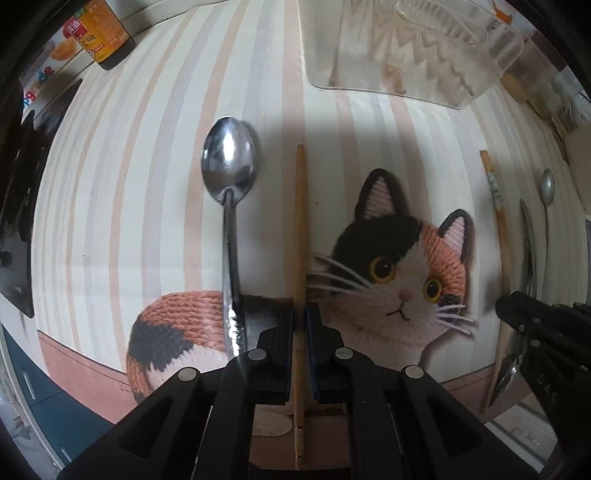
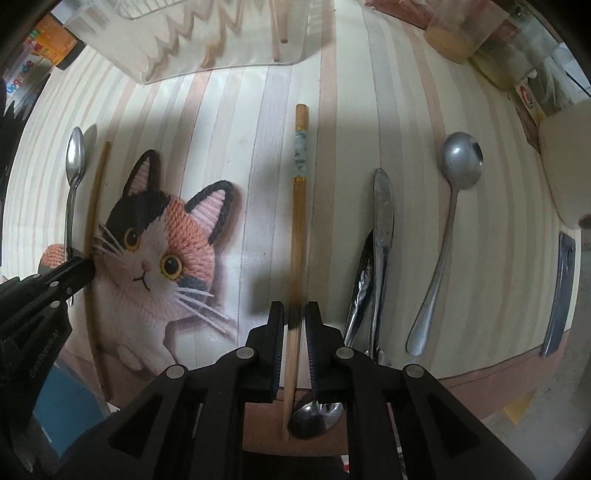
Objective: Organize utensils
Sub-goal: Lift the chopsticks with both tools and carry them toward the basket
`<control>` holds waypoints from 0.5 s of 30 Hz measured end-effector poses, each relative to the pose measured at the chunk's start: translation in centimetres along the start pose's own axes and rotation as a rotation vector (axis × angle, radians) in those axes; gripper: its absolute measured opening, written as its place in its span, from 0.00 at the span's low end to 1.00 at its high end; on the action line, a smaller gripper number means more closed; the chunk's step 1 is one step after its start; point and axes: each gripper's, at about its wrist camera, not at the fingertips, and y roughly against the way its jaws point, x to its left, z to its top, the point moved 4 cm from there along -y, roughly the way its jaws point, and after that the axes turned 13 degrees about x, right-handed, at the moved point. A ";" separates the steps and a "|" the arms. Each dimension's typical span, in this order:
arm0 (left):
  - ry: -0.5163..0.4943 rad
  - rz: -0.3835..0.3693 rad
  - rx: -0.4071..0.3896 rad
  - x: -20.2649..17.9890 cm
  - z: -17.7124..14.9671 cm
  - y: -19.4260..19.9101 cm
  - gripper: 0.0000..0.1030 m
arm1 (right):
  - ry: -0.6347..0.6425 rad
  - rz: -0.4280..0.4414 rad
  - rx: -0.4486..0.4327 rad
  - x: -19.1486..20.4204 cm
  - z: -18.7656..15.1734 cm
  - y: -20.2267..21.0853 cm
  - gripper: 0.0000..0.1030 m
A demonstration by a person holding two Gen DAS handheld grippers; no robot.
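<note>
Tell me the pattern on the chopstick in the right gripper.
Plain wood with a mottled green-white band near its top; right wrist view.

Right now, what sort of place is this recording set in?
Probably a home kitchen or dining table. A cat-print tablecloth carries spoons and chopsticks, a clear plastic tray sits at the far edge, and a sauce bottle and jars stand nearby.

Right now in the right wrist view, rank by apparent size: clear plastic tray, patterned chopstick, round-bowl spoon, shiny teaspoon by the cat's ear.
1. clear plastic tray, cut off by the frame
2. patterned chopstick, longest, though nearest the lens
3. round-bowl spoon
4. shiny teaspoon, partly hidden by the left gripper and shrunk at the fisheye edge, so unsure
</note>
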 end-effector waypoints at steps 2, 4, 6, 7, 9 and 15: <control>0.000 -0.015 0.000 -0.9 0.3 0.1 0.04 | -0.006 0.006 -0.015 -0.3 -0.9 0.0 0.06; 0.004 -0.019 0.000 -1.9 1.1 0.3 0.04 | -0.016 -0.037 -0.040 -1.3 -1.0 0.9 0.06; 0.010 -0.041 0.006 -2.8 1.8 0.4 0.04 | -0.028 -0.029 -0.032 -2.3 -0.9 1.2 0.06; 0.014 -0.048 0.008 -3.3 2.2 0.4 0.04 | -0.030 -0.035 -0.032 -2.7 -1.0 1.2 0.06; 0.018 -0.060 0.013 -3.7 2.7 0.4 0.04 | -0.026 -0.031 -0.030 -3.4 -0.9 1.4 0.06; 0.003 -0.075 0.031 -4.0 2.9 0.5 0.09 | -0.028 -0.021 0.017 -3.1 -0.6 1.6 0.08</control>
